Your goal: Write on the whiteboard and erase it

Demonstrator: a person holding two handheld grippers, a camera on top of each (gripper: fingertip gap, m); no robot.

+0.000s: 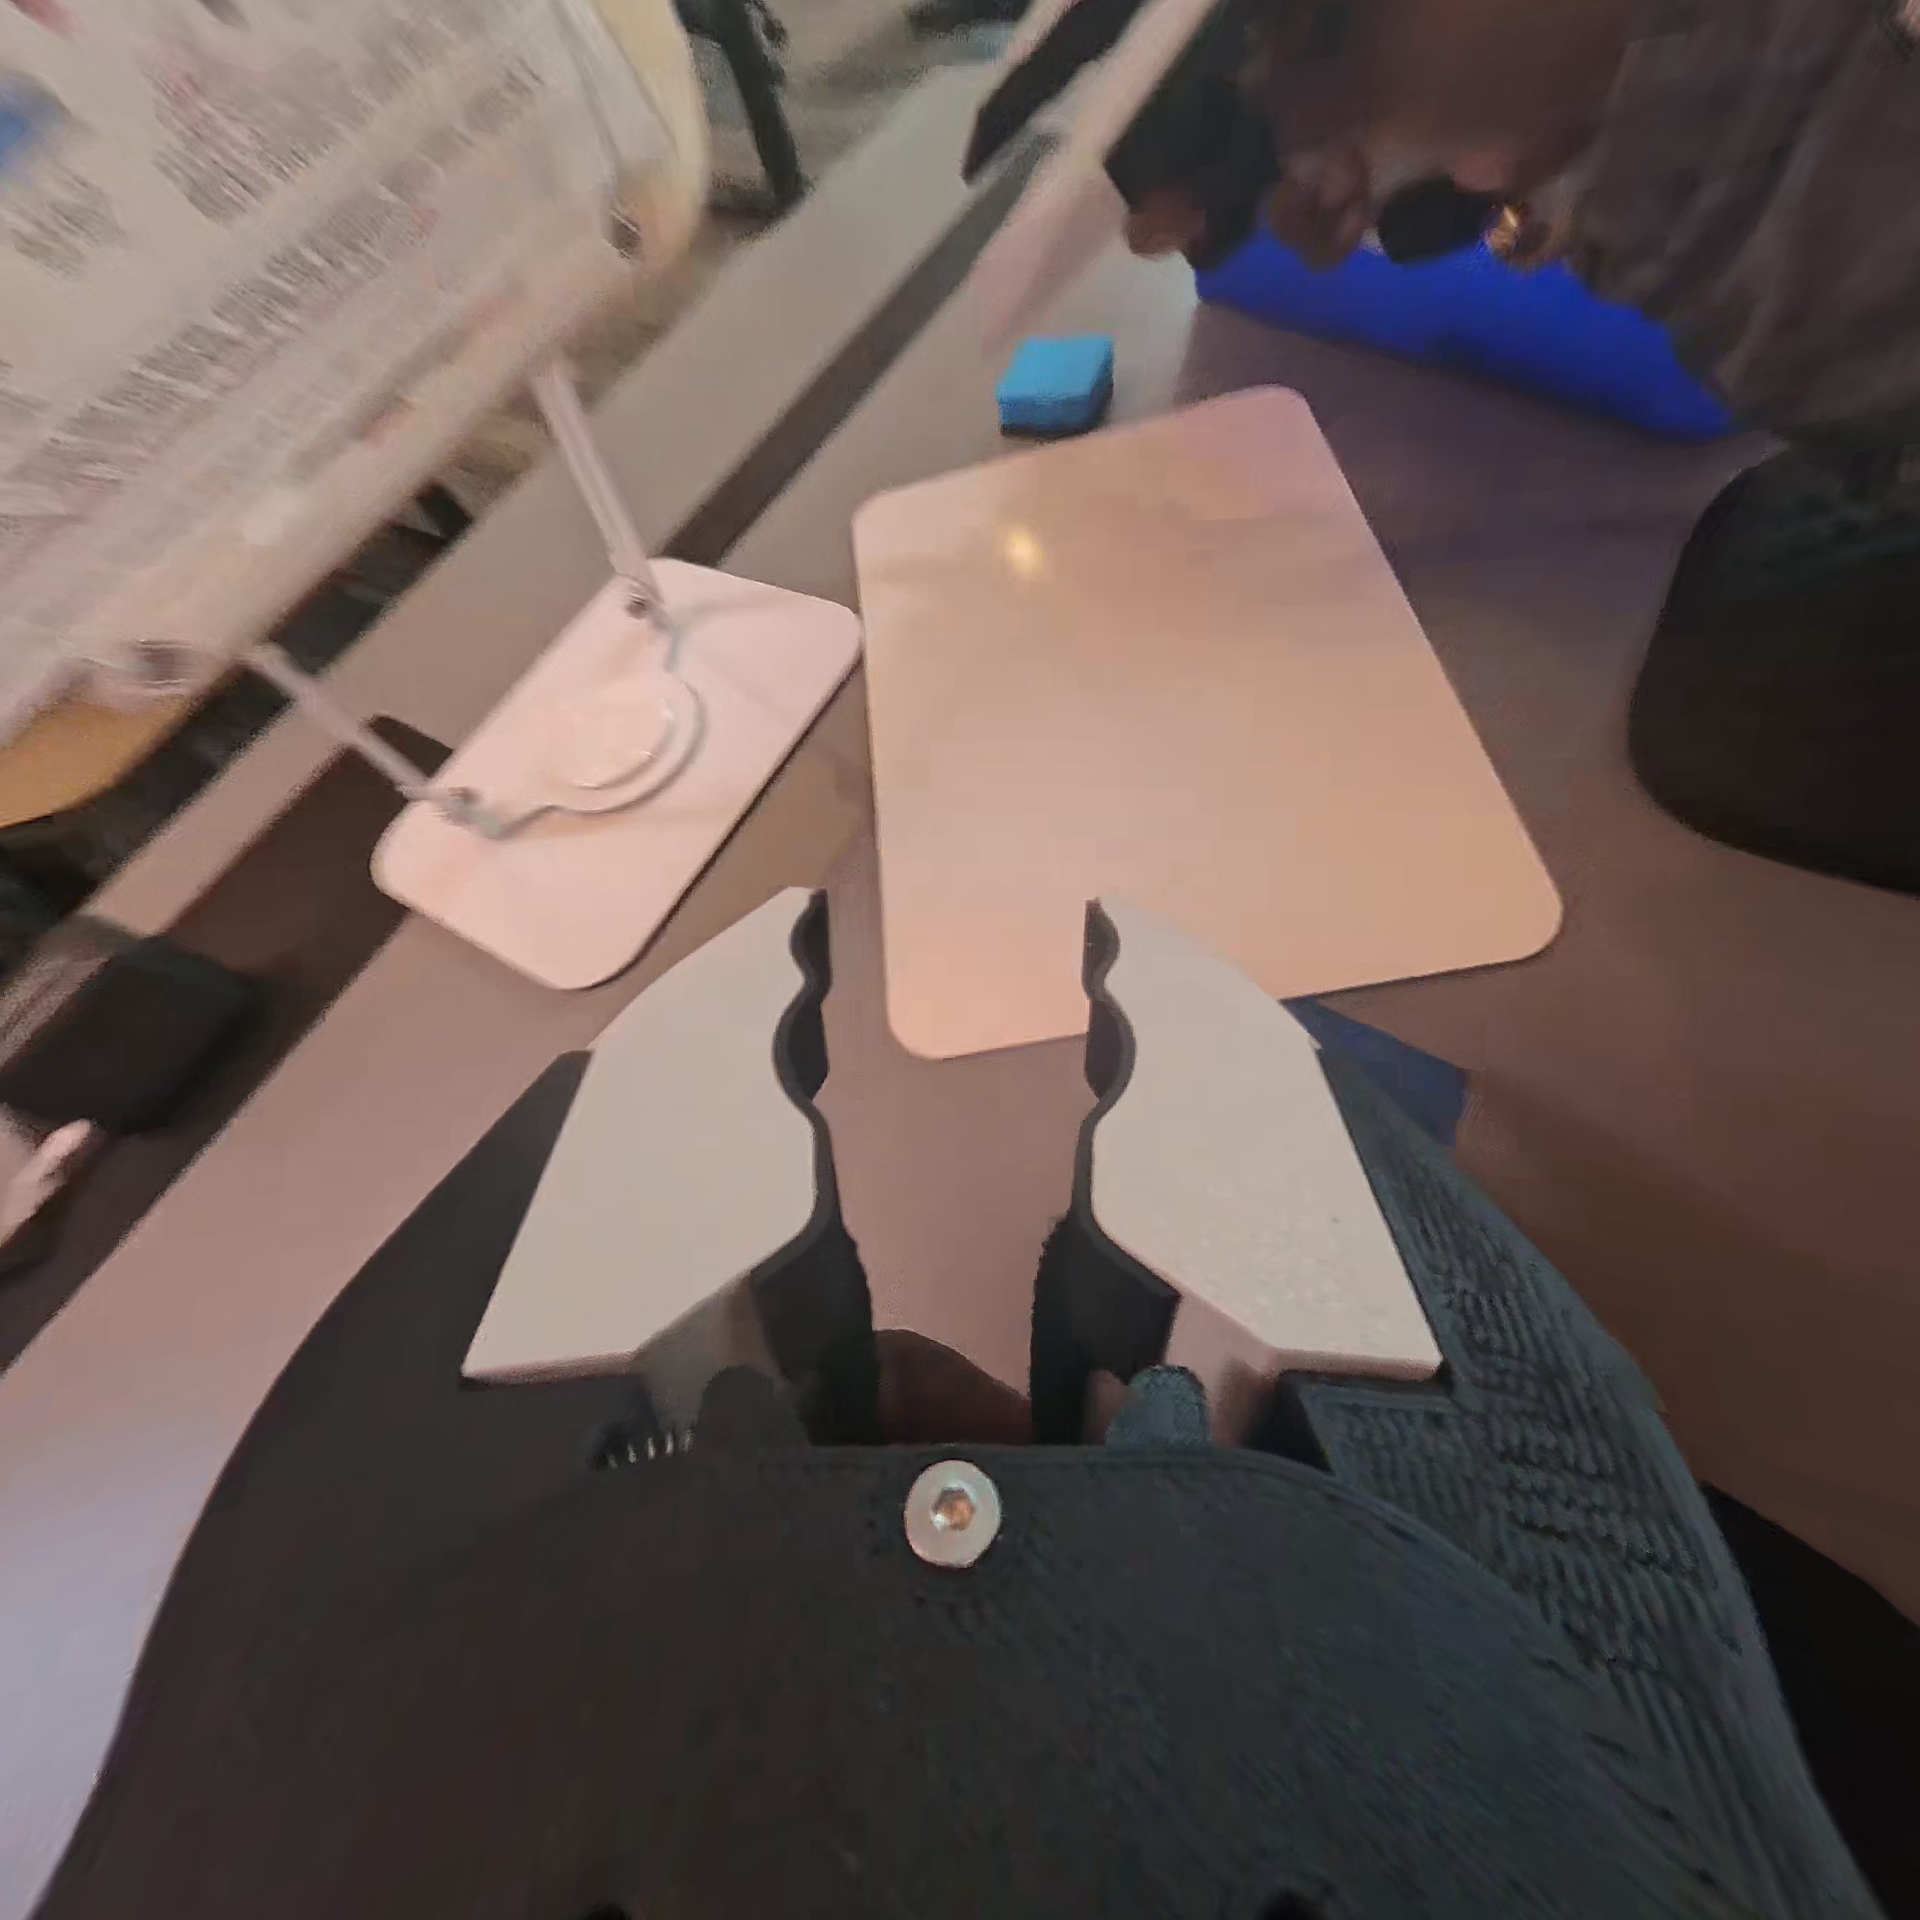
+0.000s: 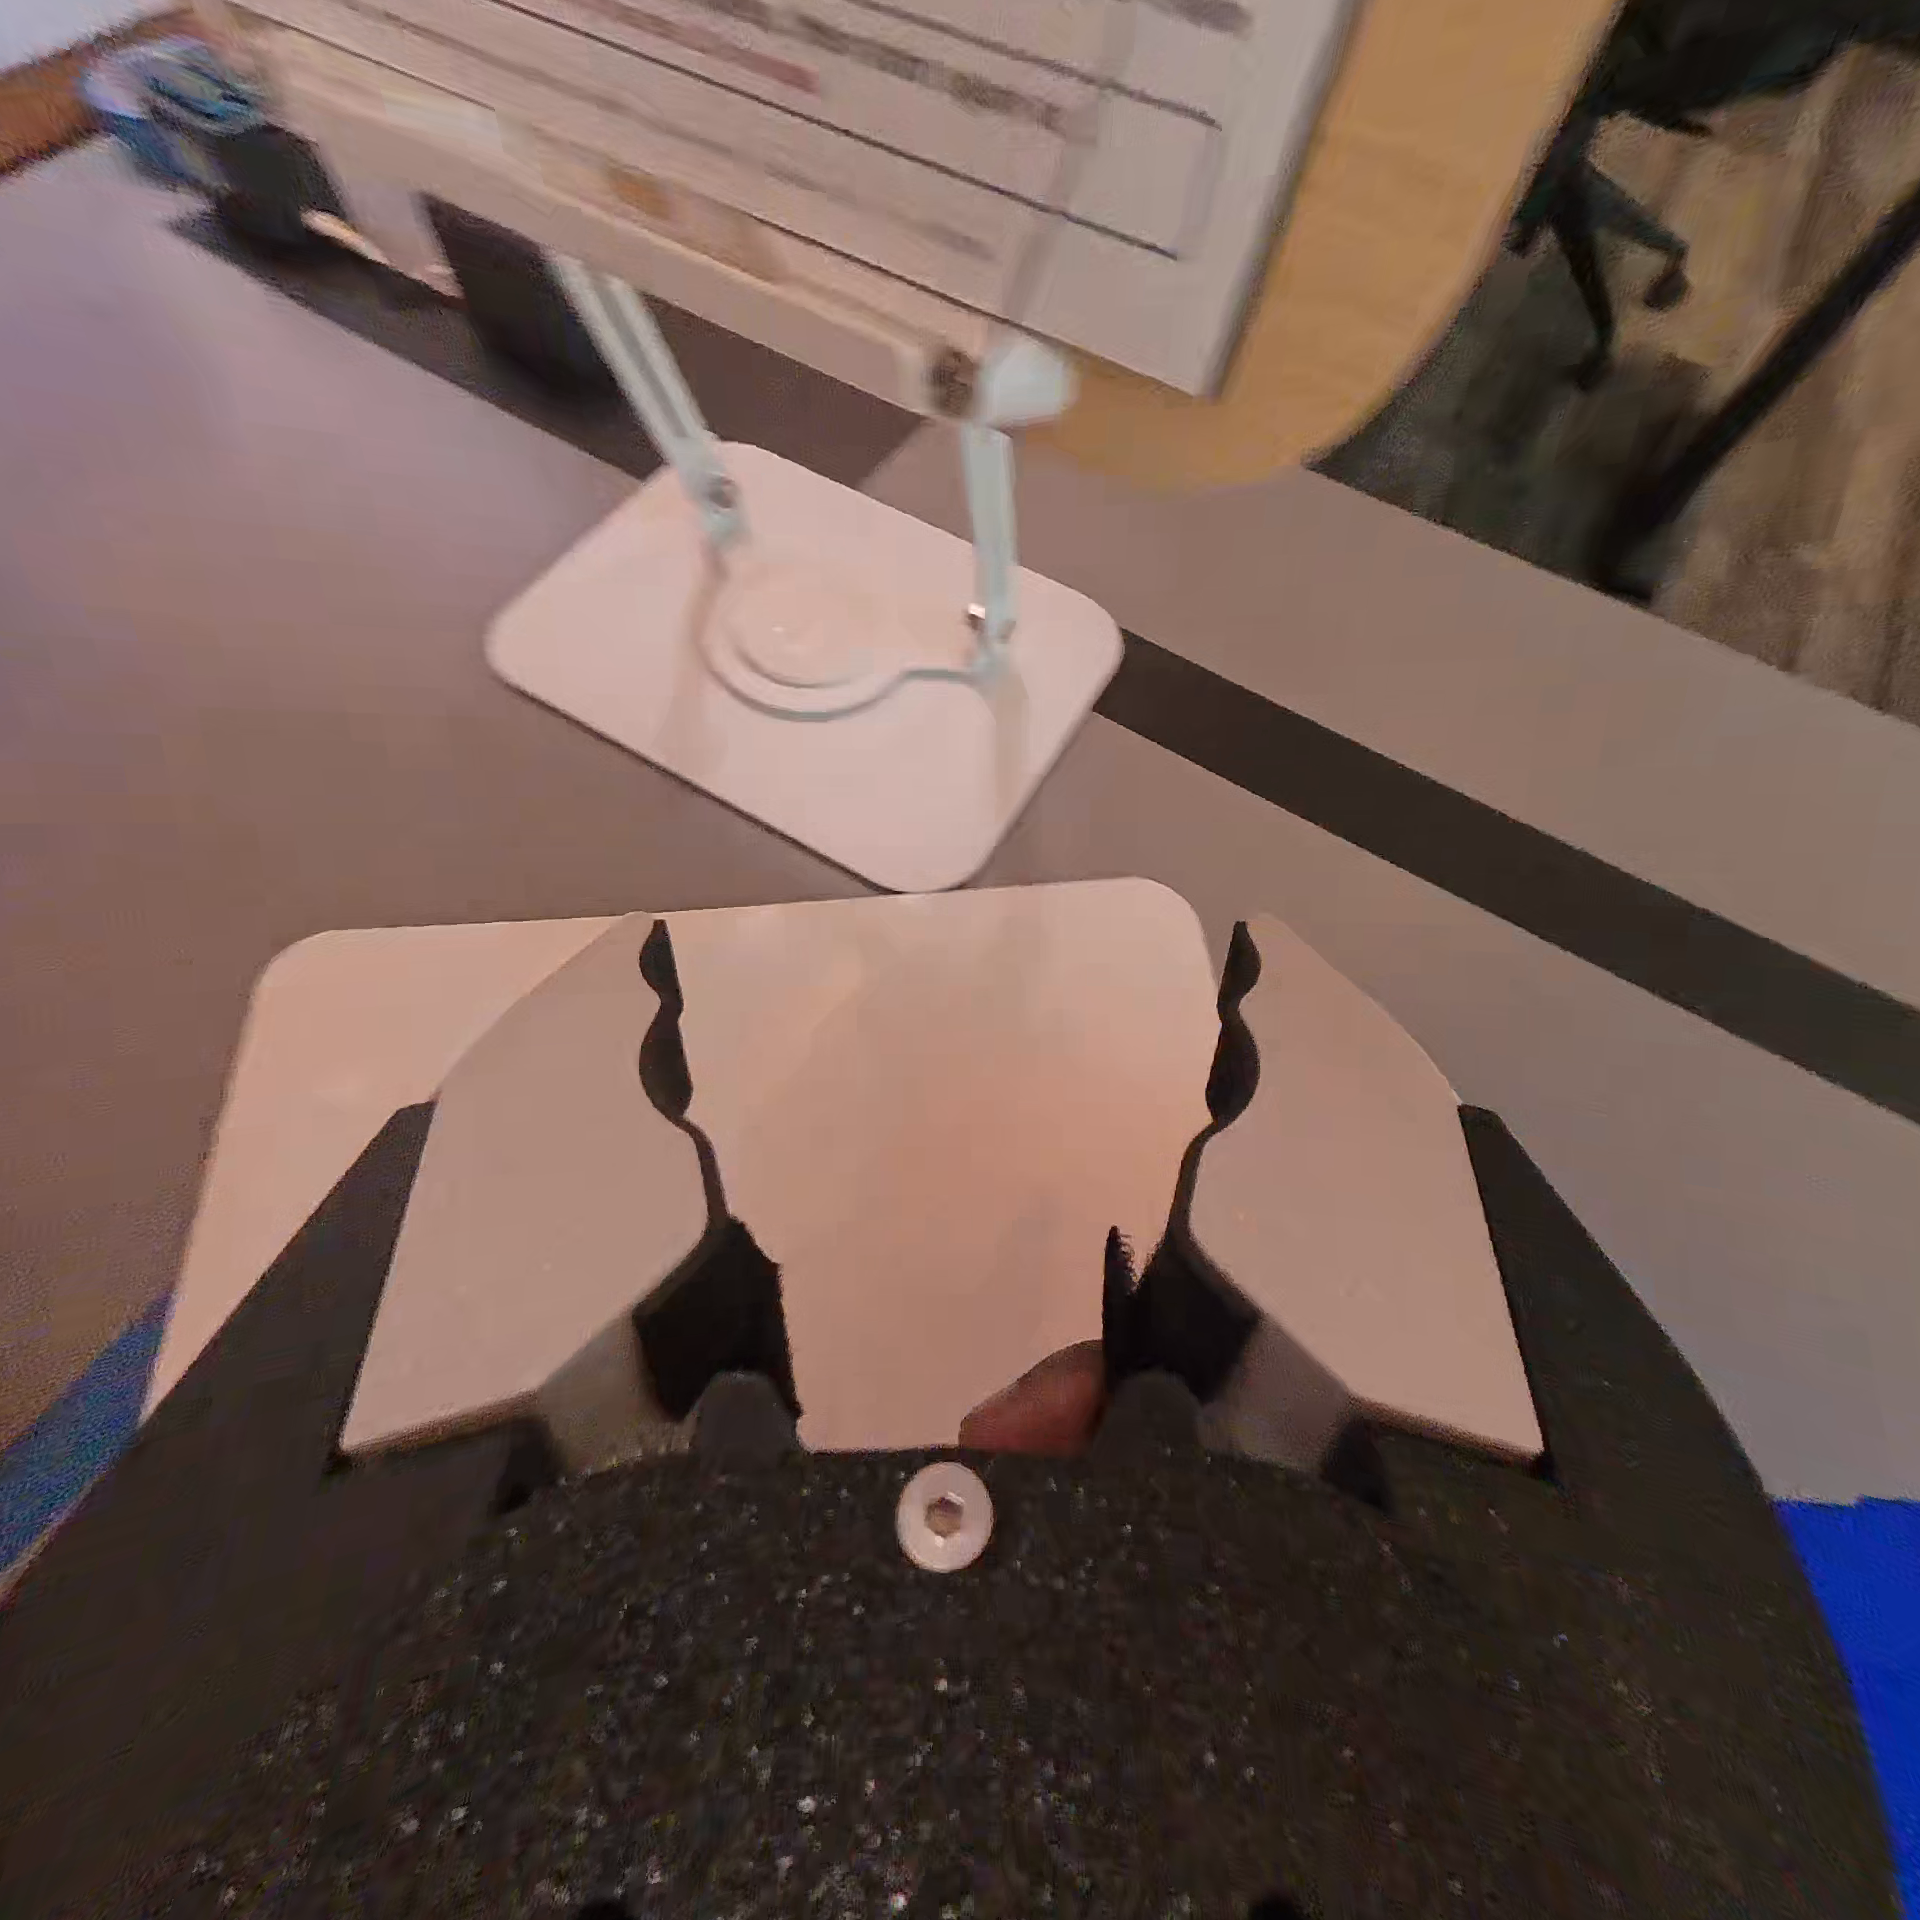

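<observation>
A small blank whiteboard (image 1: 1174, 707) with rounded corners lies flat on the dark table; it also shows in the right wrist view (image 2: 925, 1060). A blue eraser block (image 1: 1055, 382) sits on the table beyond the board's far end. My left gripper (image 1: 956, 914) is open and empty, held above the board's near left corner. My right gripper (image 2: 945, 940) is open wide and empty, hovering over the board. I see no marker in either view.
A white stand base (image 1: 623, 790) with thin legs holds a raised sheet just left of the board; it also shows in the right wrist view (image 2: 821, 665). A blue object (image 1: 1475, 322) lies at the far right. A dark rounded object (image 1: 1787, 675) sits right of the board. Left tips and right tips are each some 25 centimetres from the dark rounded object (image 1: 1787, 675).
</observation>
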